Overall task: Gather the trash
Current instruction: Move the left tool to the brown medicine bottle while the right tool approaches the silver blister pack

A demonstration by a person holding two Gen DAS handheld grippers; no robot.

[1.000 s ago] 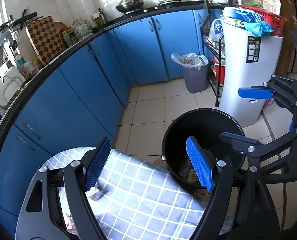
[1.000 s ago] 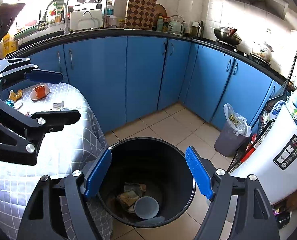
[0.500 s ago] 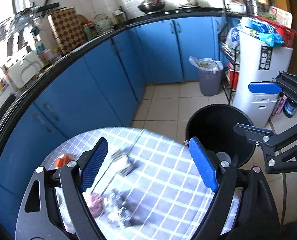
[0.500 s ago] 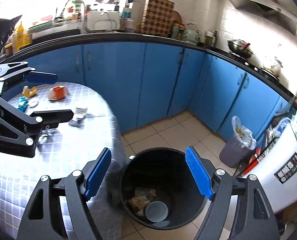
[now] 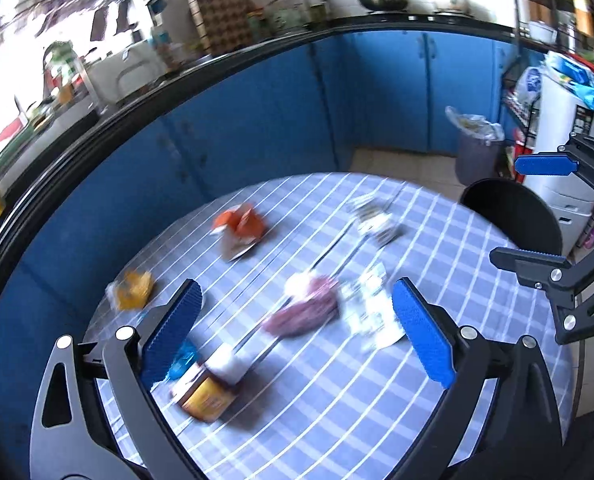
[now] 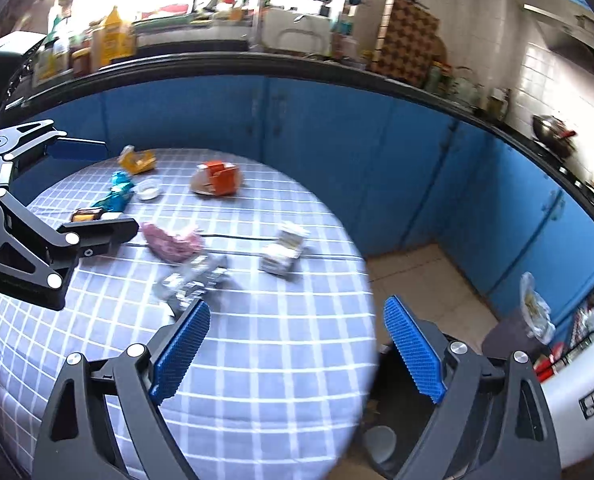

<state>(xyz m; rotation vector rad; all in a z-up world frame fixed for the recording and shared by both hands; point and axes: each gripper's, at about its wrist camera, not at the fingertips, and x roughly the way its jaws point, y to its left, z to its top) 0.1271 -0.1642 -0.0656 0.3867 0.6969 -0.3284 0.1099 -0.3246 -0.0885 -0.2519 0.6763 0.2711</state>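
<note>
Purple crumpled wrapper (image 5: 305, 314) lies on table (image 5: 477, 264) just ahead between wide-open, empty left gripper (image 5: 297, 340) fingers; looks light, soft, crushable, so pinch its bunched middle; right gripper (image 6: 297, 356) also open, empty.

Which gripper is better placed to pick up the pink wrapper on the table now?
Left, probably. The left gripper is open, with the pink wrapper between its fingers in its view. The right gripper, also open, faces the table edge.
</note>
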